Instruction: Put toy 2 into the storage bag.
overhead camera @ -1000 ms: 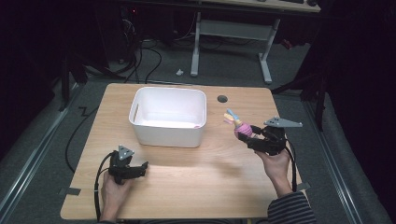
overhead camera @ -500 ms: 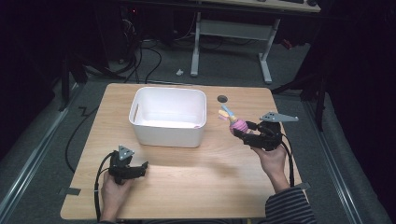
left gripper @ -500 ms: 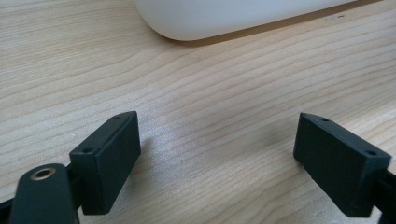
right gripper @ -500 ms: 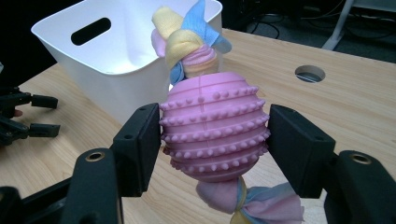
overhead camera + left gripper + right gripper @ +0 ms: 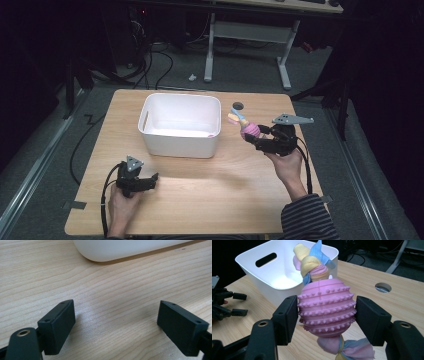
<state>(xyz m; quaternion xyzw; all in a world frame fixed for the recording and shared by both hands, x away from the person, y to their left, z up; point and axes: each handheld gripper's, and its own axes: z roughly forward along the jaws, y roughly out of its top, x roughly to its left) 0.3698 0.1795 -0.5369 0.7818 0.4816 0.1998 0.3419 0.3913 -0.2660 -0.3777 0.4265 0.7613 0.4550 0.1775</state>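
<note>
Two grippers here, and just one is doing any work. The right gripper [image 5: 325, 315] has its jaws pinching a pink studded rubber ball [image 5: 326, 308] from both sides, a knotted pastel cloth rope [image 5: 313, 261] running through the ball and sticking out top and bottom. Looks like a dog toy to me. In the high view the toy [image 5: 248, 129] hangs in the air just to the right of the white plastic bin [image 5: 181, 146], clear of the wooden table [image 5: 240, 195]. The left gripper [image 5: 150, 180] sits low near the front of the table with its jaws spread wide and nothing between them.

My read: this is the carry step, toy lifted and headed for the bin. Next move needs the toy brought over the bin's right wall, high enough that the dangling rope end clears the rim, then the jaws let go above the bin floor.
</note>
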